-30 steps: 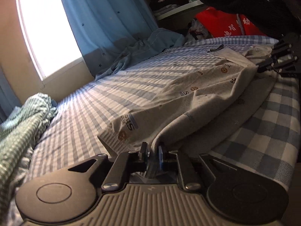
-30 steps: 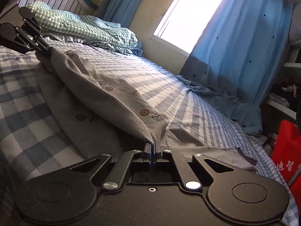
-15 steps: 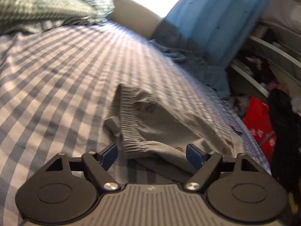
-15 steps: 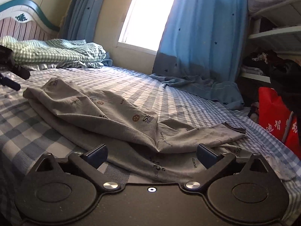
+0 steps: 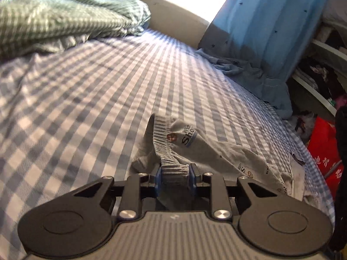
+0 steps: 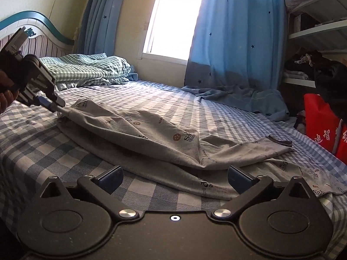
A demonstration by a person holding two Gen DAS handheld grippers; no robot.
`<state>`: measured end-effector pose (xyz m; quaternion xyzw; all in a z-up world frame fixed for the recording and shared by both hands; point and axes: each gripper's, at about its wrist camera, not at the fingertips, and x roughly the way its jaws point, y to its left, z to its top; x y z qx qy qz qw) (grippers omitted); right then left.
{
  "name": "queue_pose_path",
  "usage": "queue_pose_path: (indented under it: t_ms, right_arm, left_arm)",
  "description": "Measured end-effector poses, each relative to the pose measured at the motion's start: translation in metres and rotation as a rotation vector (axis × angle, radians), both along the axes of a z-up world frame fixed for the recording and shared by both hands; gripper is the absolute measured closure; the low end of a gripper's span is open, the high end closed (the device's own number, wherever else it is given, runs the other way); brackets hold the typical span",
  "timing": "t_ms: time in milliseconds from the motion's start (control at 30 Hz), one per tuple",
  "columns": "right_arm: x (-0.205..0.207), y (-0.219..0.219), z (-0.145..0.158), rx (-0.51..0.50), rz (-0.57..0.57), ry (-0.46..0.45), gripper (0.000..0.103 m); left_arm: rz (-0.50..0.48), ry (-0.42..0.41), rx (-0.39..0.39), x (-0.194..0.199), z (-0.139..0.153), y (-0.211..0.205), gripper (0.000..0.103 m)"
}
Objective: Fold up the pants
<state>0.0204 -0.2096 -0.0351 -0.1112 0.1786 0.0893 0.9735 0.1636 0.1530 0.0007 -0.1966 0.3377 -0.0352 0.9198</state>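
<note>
Checked blue-and-white sheets covered the bed, where the soft grey pants lay half folded, one layer over another. The left tool had just closed narrow on the ribbed elastic waistband, likely to pull it straight. The right tool stood wide, empty, above the hem.

The left wrist view sits low over the checked bed, close behind the pants, facing along them toward the window at 1 o'clock. The right wrist view looks from the bed's near edge (a little farther back) across it, window at 12 o'clock. Both share the pants, the curtain and the green bedding.
</note>
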Motion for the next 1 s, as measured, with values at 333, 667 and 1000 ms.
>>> queue_pose_path:
  t_ms: [333, 667, 1000]
  right_arm:
    - [0.001, -0.002, -0.002, 0.025, 0.007, 0.016, 0.001]
    - [0.015, -0.032, -0.014, 0.080, -0.061, 0.072, 0.001]
    - [0.075, -0.117, -0.004, 0.058, -0.104, 0.072, 0.001]
  left_arm:
    - [-0.047, 0.049, 0.129, 0.013, -0.041, -0.003, 0.074]
    - [-0.059, -0.054, 0.302, -0.022, -0.022, -0.053, 0.004]
    - [-0.382, -0.194, 0.300, 0.001, 0.002, -0.158, 0.000]
